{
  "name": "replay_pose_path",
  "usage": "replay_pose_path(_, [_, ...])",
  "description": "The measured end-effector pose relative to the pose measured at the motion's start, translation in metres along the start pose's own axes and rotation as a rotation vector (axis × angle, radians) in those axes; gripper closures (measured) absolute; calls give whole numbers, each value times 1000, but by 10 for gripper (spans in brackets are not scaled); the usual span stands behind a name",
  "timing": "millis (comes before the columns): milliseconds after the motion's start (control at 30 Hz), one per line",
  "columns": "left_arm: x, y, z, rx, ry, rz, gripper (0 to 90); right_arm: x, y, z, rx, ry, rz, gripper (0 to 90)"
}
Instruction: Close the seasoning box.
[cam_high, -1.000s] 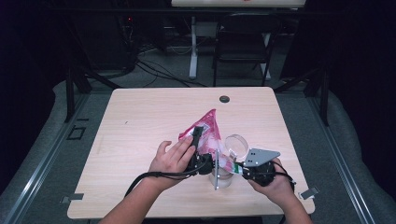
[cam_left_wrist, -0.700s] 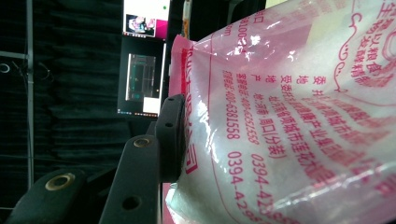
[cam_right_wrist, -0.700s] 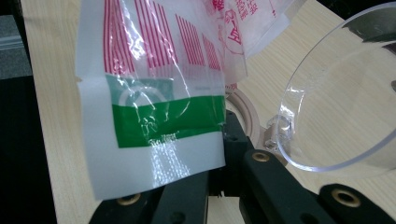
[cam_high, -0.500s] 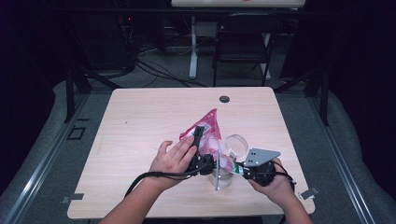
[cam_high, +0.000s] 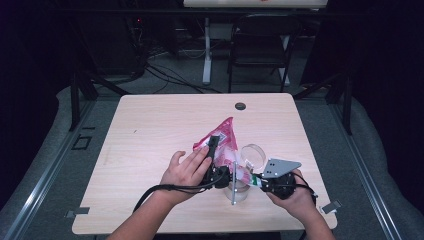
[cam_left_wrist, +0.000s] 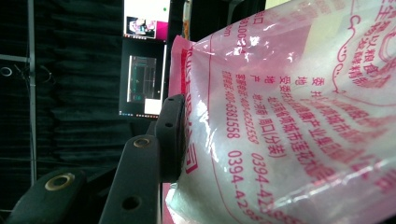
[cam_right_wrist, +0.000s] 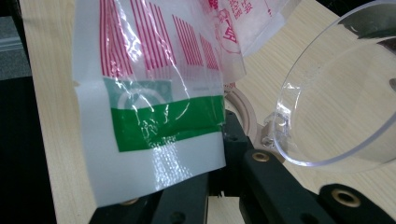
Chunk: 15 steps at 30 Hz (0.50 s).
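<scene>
In the high view, a pink plastic bag (cam_high: 222, 137) sits a little right of the middle of the picture, lifted above the wooden desk (cam_high: 150, 130). Two hands hold it from the bottom of the frame. The left gripper (cam_high: 216, 165) is low in the middle, and its jaws are clamped on the side of the bag. In the left gripper view the bag (cam_left_wrist: 289, 116) takes up the right side, with red writing on it, and one black jaw presses flat on its edge at the lower left.

The right gripper (cam_high: 257, 181) is at the lower right of the high view, under a grey plate. Its jaws are squeezed together on a corner of the bag. In the right gripper view that corner (cam_right_wrist: 154, 121) is white with a green stripe and hangs at the left.

A clear round jar (cam_high: 252, 155) lies just beside the bag, to its right. Its see-through rim (cam_right_wrist: 336, 102) shows at the right of the right gripper view.
</scene>
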<state>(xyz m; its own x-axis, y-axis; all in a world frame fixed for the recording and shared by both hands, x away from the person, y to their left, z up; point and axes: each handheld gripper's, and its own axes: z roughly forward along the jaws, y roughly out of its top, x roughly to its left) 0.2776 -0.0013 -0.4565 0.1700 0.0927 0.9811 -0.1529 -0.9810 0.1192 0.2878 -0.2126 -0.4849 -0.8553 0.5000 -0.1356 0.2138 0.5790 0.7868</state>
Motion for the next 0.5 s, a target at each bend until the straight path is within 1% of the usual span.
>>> replay_pose_path(33, [0,0,0,0,-1,3,634,0,0,0,0,0,0,900])
replay_pose_path(67, [-1,-1,0,-12,2,-4,634,0,0,0,-1,1,3,900])
replay_pose_path(100, [0,0,0,-13,5,5,634,0,0,0,0,0,2,900])
replay_pose_path(133, [0,0,0,-12,3,7,634,0,0,0,-2,0,3,900])
replay_pose_path(167, [1,0,-1,0,-2,12,634,0,0,0,-2,-1,3,900])
replay_pose_path(400, [2,2,-2,-2,1,18,634,-1,-1,-2,-10,-4,9,900])
replay_pose_path(433, [1,2,-1,-14,6,13,634,-2,-1,-2,-9,-3,9,900])
replay_pose_path(467, [2,3,-2,-4,0,15,634,-2,-1,-3,-6,-4,9,900])
replay_pose_path(500, [1,2,-1,-14,0,7,634,-2,-1,-3,-6,-5,9,900])
